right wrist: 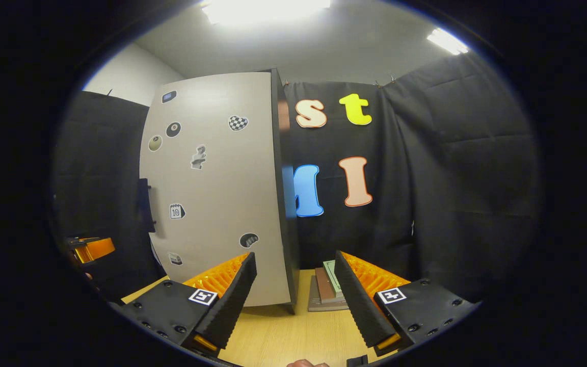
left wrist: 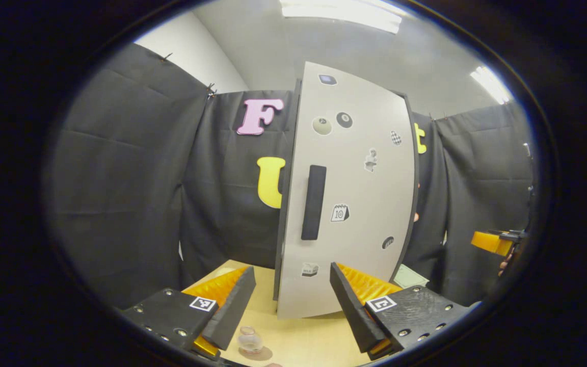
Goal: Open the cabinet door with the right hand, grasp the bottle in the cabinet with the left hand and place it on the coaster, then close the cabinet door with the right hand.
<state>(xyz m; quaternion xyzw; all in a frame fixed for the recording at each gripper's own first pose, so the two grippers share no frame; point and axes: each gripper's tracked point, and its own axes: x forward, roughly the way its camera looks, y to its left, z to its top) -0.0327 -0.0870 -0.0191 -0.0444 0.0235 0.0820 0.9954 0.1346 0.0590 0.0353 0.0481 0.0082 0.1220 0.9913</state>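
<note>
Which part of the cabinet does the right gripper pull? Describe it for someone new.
Find the tall cabinet standing on the wooden table. Its pale door carries small stickers. The handle is the dark vertical bar near the door's left edge, raised and far longer than any sticker.

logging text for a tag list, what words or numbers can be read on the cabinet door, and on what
"10": on the calendar sticker on the cabinet door.
"8": on the black ball sticker.
Carton sticker: its print is too small to read.
</note>
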